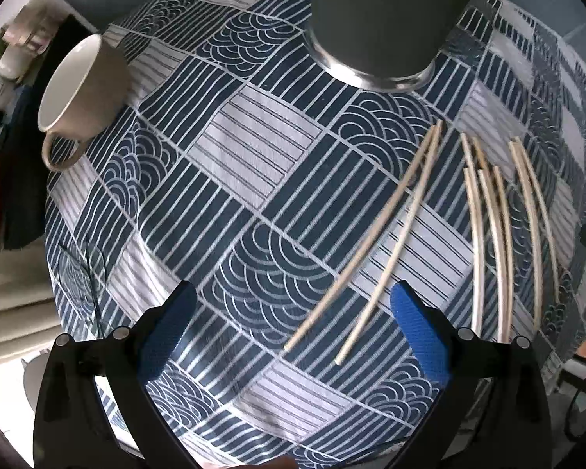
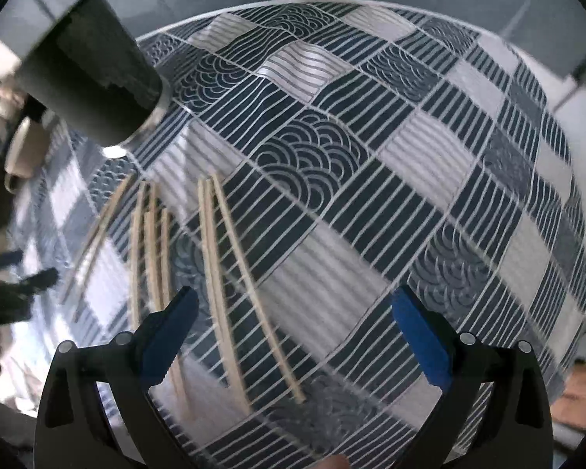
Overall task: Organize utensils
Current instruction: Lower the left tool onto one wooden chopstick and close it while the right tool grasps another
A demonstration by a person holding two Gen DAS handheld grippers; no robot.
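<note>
Both grippers hover with blue-padded fingers spread wide and holding nothing: the left gripper (image 1: 293, 308) over the blue-and-white patterned tablecloth (image 1: 254, 148), the right gripper (image 2: 295, 308) above it. The pale wooden chopsticks (image 1: 484, 230) lie loose on the cloth in roughly parallel pairs, nearest pair (image 1: 379, 234) angled apart. Farther back stand a dark cylindrical metal-based tumbler (image 1: 386, 19) and a cream ceramic mug (image 1: 82, 86).

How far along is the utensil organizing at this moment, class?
Done: nothing visibly; all chopsticks lie loose on the tablecloth. In hand: nothing; the left gripper and right gripper are open. Left: gathering the chopsticks, perhaps into the dark cup.
</note>
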